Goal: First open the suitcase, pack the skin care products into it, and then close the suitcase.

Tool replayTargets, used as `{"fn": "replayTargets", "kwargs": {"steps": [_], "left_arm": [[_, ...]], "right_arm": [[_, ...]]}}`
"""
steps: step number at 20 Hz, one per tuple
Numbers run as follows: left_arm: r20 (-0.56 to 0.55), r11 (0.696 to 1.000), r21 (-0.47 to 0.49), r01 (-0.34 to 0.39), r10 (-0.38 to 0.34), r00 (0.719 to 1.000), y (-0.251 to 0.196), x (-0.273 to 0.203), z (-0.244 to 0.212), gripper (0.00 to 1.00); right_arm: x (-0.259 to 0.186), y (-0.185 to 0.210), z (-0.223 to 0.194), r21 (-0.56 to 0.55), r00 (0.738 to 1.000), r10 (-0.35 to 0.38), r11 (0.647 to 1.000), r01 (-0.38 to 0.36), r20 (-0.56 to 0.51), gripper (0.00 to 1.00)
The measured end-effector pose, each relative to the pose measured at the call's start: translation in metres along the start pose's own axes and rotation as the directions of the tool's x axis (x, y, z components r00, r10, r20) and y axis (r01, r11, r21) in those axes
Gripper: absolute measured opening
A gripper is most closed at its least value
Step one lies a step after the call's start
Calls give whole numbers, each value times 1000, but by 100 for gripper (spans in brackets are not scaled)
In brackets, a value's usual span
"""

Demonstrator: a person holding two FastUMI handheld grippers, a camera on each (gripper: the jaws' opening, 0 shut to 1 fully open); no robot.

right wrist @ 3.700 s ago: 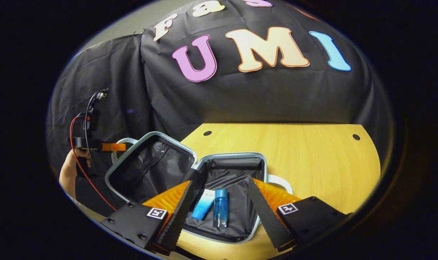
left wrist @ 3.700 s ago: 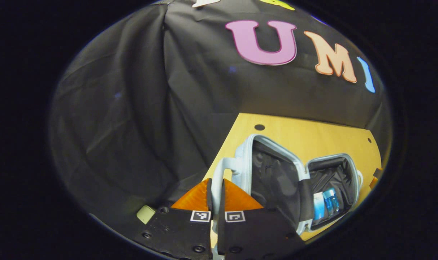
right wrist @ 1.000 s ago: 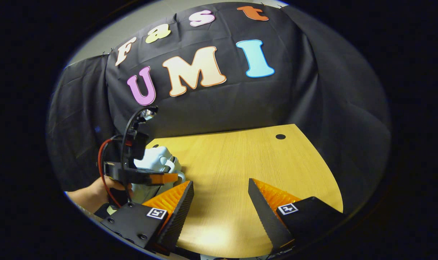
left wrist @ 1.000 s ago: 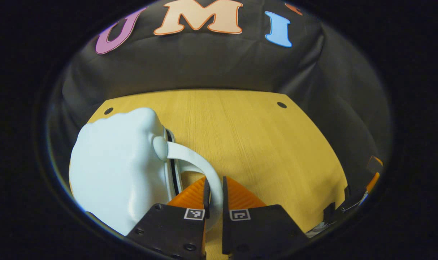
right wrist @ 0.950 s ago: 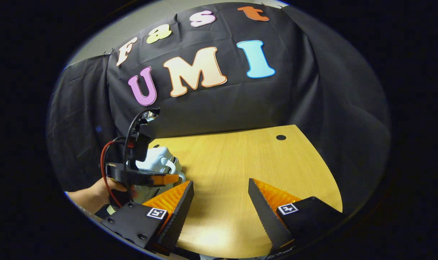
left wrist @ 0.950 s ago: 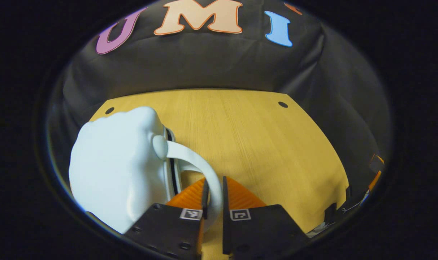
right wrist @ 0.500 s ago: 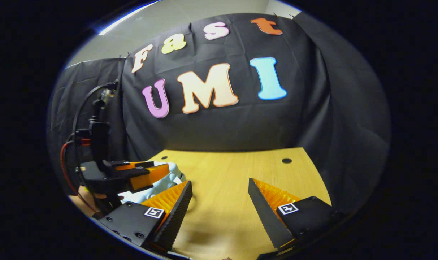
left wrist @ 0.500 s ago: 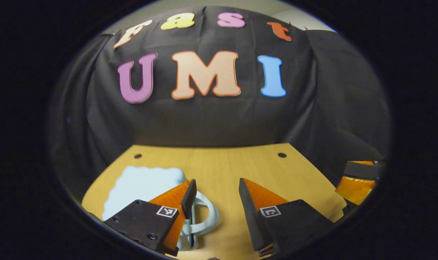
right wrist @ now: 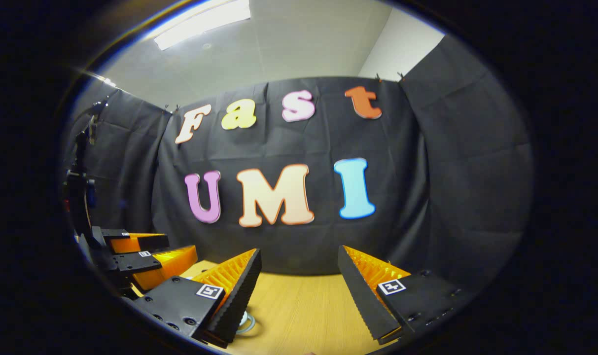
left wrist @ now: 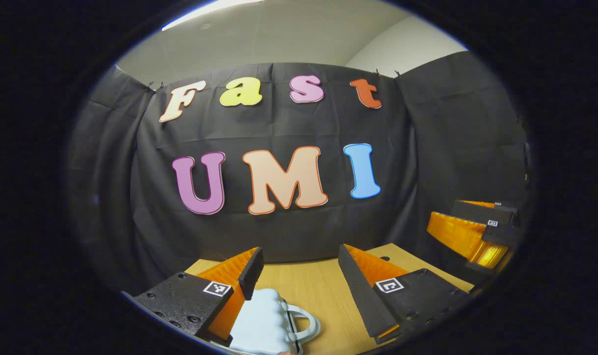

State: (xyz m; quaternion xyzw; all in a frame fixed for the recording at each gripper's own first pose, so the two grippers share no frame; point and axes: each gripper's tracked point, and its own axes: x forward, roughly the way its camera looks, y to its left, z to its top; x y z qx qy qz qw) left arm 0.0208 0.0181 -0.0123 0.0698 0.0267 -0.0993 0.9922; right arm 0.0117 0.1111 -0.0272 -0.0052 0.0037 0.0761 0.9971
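The pale blue suitcase [left wrist: 262, 320] lies closed on the wooden table [left wrist: 323, 291], low in the left gripper view, its looped handle [left wrist: 306, 326] pointing right. My left gripper [left wrist: 299, 259] hangs open above it, with nothing between its fingers. In the right gripper view my right gripper [right wrist: 299, 257] is open and empty over the table [right wrist: 299, 310], and a bit of the suitcase handle [right wrist: 247, 323] peeks out beside its left finger. The left gripper [right wrist: 148, 252] appears at that view's left edge, fingers apart. The skin care products are hidden inside the suitcase.
Black cloth walls close the booth behind and on both sides. A finger [left wrist: 456, 231] of the right gripper shows at the right of the left gripper view. A hole [left wrist: 383, 258] marks the table's far right corner. Bare wood lies to the right of the suitcase.
The suitcase, open 3.7 s ago, is now closed. My left gripper let go of the handle and opened. Both grippers rose and tilted up toward the back wall.
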Motion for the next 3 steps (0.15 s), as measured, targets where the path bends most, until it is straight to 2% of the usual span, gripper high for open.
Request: {"fn": "replayTargets", "kwargs": {"steps": [3], "left_arm": [[23, 999, -41, 22, -21, 1000, 0, -6, 12, 90]], "right_arm": [[-12, 11, 18, -30, 999, -9, 1000, 10, 46, 98]]}}
